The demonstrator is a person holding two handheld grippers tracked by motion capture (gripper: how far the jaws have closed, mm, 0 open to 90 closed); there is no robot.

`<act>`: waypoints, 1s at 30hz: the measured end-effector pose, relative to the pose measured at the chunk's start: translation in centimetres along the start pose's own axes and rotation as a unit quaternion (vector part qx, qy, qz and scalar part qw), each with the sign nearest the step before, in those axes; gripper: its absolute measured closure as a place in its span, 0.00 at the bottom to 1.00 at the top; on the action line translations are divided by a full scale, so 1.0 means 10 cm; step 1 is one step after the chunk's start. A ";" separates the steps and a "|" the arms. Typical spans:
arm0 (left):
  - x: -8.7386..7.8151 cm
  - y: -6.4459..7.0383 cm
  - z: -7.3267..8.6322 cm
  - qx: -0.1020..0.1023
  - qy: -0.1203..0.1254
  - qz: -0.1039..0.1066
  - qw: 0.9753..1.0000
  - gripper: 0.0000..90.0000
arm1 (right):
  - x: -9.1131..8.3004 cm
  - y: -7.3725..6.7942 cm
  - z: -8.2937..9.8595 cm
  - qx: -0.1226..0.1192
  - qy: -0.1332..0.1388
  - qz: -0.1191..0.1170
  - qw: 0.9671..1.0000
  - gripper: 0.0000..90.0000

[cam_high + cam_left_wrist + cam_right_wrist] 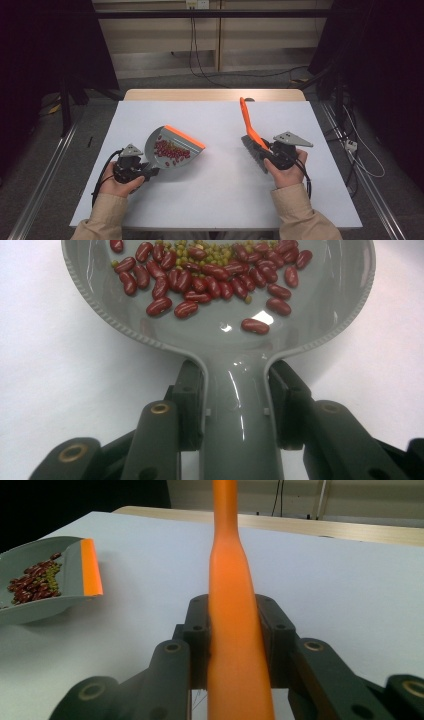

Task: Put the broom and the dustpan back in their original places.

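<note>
Now the left claw (150, 171) pinches the narrow handle of a grey plastic dustpan with an orange front lip (172, 146), its two black jaws pressed against either side of that handle in the left gripper view. The dustpan sits on the white bench (220, 200), and its scoop holds a heap of dark red kidney beans (210, 275) mixed with small green beans (210, 251) gathered toward the far part of the pan. Well to the right of the dustpan, the right claw (263, 150) clamps the orange plastic handle of a hand brush (234, 630), jaws tight on both sides of it. The brush handle (248, 122) tilts up and away from the dustpan, while its dark bristles (252, 153) point down at the bench, on the side of the right claw facing the dustpan.
</note>
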State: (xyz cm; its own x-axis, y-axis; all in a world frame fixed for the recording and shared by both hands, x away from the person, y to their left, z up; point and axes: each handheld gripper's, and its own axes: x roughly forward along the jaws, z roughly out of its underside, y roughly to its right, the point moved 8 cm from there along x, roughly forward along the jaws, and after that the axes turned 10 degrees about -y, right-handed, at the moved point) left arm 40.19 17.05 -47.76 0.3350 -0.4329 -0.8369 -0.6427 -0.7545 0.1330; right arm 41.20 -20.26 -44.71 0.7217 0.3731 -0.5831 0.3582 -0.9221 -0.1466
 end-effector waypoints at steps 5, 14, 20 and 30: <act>-0.01 -0.07 0.02 -0.016 0.003 -0.005 1.000 0.70 | -0.04 0.14 0.01 0.005 0.000 0.014 1.000 0.79; 0.01 -0.15 0.04 -0.038 0.001 -0.015 0.999 0.70 | -0.17 0.39 0.07 0.012 -0.003 0.035 0.999 0.79; 0.02 -0.18 0.04 -0.047 -0.002 -0.021 0.999 0.70 | -0.25 0.52 0.12 0.016 -0.004 0.046 0.999 0.79; 0.05 -0.27 0.08 -0.071 -0.004 -0.032 0.997 0.70 | -0.31 0.66 0.18 0.016 -0.007 0.061 0.998 0.79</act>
State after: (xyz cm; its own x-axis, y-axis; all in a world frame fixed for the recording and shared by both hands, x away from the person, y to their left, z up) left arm 41.58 19.28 -48.98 0.3657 -0.3778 -0.8506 -0.5165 -0.8427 0.1522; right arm 40.28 -27.68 -45.32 0.7508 0.2568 -0.6085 0.2492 -0.9634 -0.0990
